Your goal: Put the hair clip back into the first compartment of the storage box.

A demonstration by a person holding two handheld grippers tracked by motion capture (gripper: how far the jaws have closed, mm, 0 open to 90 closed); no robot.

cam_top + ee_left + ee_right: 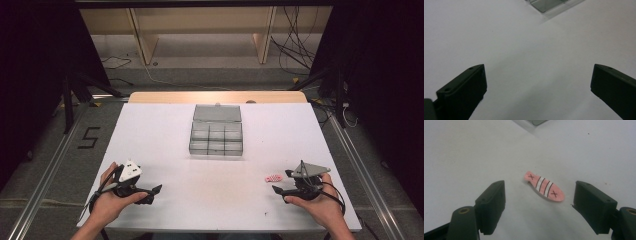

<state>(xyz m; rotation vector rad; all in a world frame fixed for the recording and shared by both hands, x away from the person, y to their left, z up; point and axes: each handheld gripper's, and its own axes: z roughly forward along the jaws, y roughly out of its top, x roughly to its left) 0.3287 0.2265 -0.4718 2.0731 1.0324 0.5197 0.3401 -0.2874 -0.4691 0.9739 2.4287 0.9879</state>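
Matte white board (165, 140) covers the table top as a smooth, flat rectangle, with a strip of pale wood (217, 97) showing along its far edge. Clear plastic compartment box (216, 139) sits at the middle of the board, its hinged lid (217, 113) thrown back flat behind it and its grid of small square cells open upward. The left gripper (155, 190), of hard black plastic with blunt wedge-shaped jaws, rests at the near left with its jaws spread wide over bare board, nothing between them. The right gripper (282, 182) lies at the near right, jaws likewise parted fully and empty. Just ahead of it, apart from both jaws, lies the small pink fish-shaped flat piece (545, 186), banded with white stripes edged in dark lines and marked with two black crosses. A black "5" (90, 137) is taped on the grey floor to the left.
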